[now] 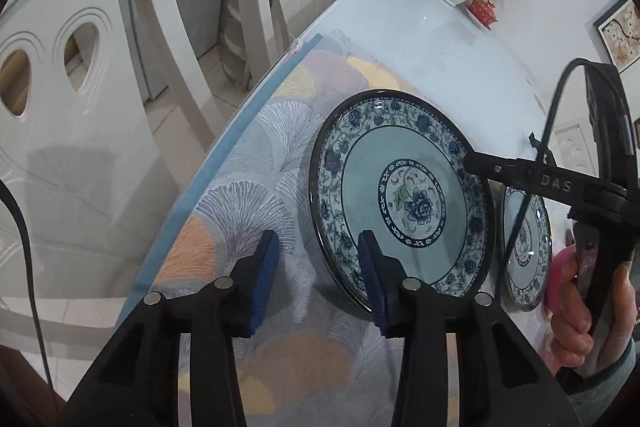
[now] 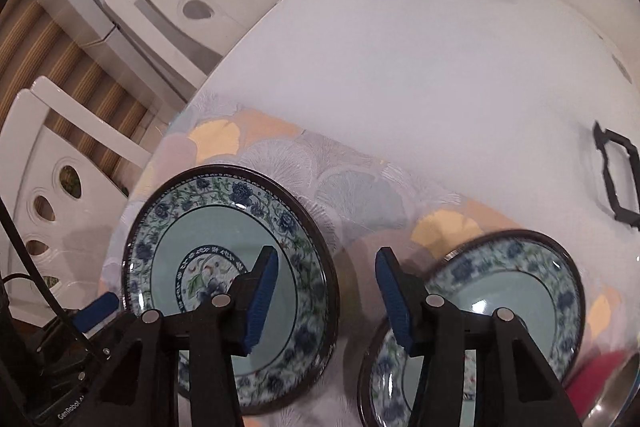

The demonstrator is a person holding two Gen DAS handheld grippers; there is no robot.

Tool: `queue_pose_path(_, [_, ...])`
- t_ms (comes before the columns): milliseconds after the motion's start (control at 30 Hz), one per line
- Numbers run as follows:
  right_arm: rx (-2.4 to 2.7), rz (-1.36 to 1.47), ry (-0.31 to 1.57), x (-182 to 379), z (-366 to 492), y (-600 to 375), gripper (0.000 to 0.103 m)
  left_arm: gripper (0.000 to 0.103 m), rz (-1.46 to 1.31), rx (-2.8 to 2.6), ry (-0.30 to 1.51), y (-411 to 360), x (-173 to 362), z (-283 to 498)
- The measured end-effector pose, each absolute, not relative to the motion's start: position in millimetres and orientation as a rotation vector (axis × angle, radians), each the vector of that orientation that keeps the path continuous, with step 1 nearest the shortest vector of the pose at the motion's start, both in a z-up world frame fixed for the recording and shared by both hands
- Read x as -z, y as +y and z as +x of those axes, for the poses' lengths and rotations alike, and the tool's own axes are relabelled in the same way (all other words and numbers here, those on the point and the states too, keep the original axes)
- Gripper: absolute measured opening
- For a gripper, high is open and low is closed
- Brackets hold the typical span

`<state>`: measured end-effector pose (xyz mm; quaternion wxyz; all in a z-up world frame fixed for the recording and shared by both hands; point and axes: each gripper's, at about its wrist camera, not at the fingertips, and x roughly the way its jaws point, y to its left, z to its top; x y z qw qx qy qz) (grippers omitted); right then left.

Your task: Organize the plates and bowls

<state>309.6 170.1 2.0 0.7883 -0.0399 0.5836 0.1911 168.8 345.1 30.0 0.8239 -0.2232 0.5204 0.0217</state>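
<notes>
A blue-and-white floral plate [image 1: 402, 195] lay flat on the patterned placemat [image 1: 256, 155] near the table's [image 1: 420, 39] curved edge. The left gripper [image 1: 318, 269] straddled its near rim from above: one blue pad [image 1: 374, 279] sat over the plate's inner border, the other pad [image 1: 266, 275] over bare placemat outside the rim, the jaws spread with a clear gap and not pressing the plate (whether the inner pad touched the glaze could not be told). To the right lay a second matching plate [image 2: 516, 291], its edge resting on a third plate [image 2: 384, 379] partly beneath it. The right gripper [image 2: 326, 297] hung between the first plate and this pair, its jaws apart over open placemat, pinching nothing, one finger over each plate's rim. Both grippers pointed steeply down at the table. In the left wrist view, a hand [image 1: 576, 307] gripped the right tool's handle, a greenish sleeve at the wrist.
</notes>
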Motion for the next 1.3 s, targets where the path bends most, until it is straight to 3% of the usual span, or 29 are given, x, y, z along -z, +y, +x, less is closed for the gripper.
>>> queue_pose_path(400, [-0.443, -0.152, 1.263, 11, 316, 190, 0.034, 0.033, -0.526, 0.017, 1.098, 342, -24, 179])
queue_pose_path(900, [-0.464, -0.13, 1.291, 6, 284, 192, 0.035, 0.032, -0.54, 0.013, 1.088, 353, -32, 168])
queue_pose_path(1300, [-0.461, -0.036, 1.228, -49, 218, 179, 0.034, 0.032, -0.485, 0.042, 0.999, 358, -87, 130])
